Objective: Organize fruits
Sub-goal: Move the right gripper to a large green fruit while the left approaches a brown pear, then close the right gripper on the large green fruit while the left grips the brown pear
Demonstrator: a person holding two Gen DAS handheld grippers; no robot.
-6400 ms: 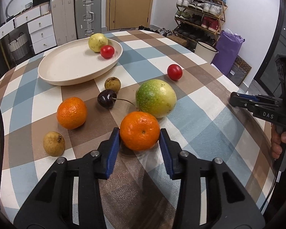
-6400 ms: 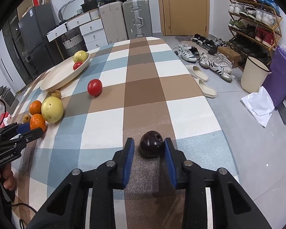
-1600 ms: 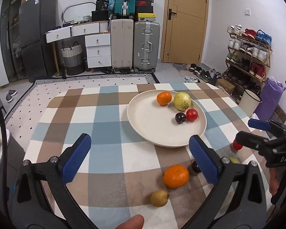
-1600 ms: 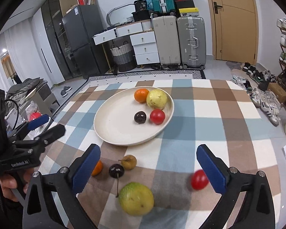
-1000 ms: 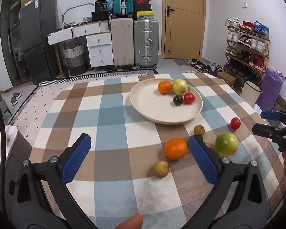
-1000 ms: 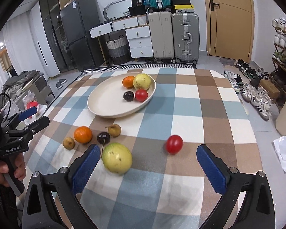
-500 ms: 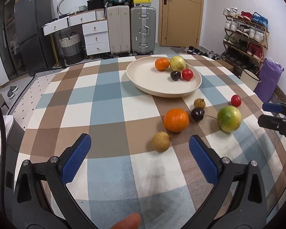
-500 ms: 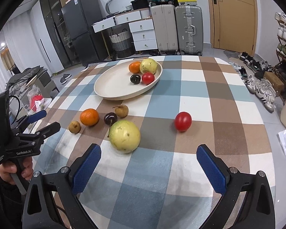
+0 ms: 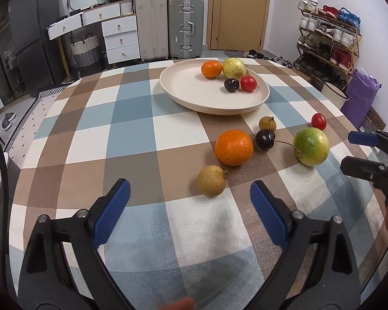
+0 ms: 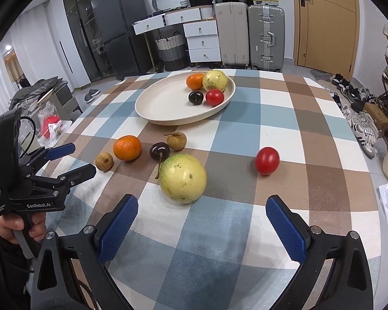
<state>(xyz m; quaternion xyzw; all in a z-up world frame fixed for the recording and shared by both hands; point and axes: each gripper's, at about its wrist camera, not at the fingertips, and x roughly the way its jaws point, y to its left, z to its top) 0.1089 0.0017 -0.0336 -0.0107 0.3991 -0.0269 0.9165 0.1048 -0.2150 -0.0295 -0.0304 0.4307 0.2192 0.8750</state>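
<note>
A cream plate (image 9: 194, 95) (image 10: 163, 106) on the checked tablecloth holds an orange, a yellow-green fruit, a dark cherry and a red tomato. Loose on the cloth lie an orange (image 9: 233, 147) (image 10: 127, 147), a tan longan (image 9: 211, 180) (image 10: 104, 161), a dark cherry (image 9: 265, 139) (image 10: 159, 151), a second longan (image 9: 267, 123) (image 10: 176, 140), a big green-yellow fruit (image 9: 311, 146) (image 10: 182, 178) and a red tomato (image 9: 319, 121) (image 10: 267, 160). My left gripper (image 9: 190, 205) (image 10: 72, 160) is open and empty, just short of the tan longan. My right gripper (image 10: 201, 222) (image 9: 354, 152) is open and empty, just short of the big fruit.
The round table's edge (image 10: 375, 180) drops off at the right towards shoes and a shoe rack (image 9: 328, 41). Suitcases (image 9: 186, 25), white drawers and a dark fridge stand behind the table. A chair with bags (image 10: 49, 124) stands at the left.
Both grippers have come down and forward towards the loose fruit, so the fruit looks larger and closer. Both stay open. No fruit has moved.
</note>
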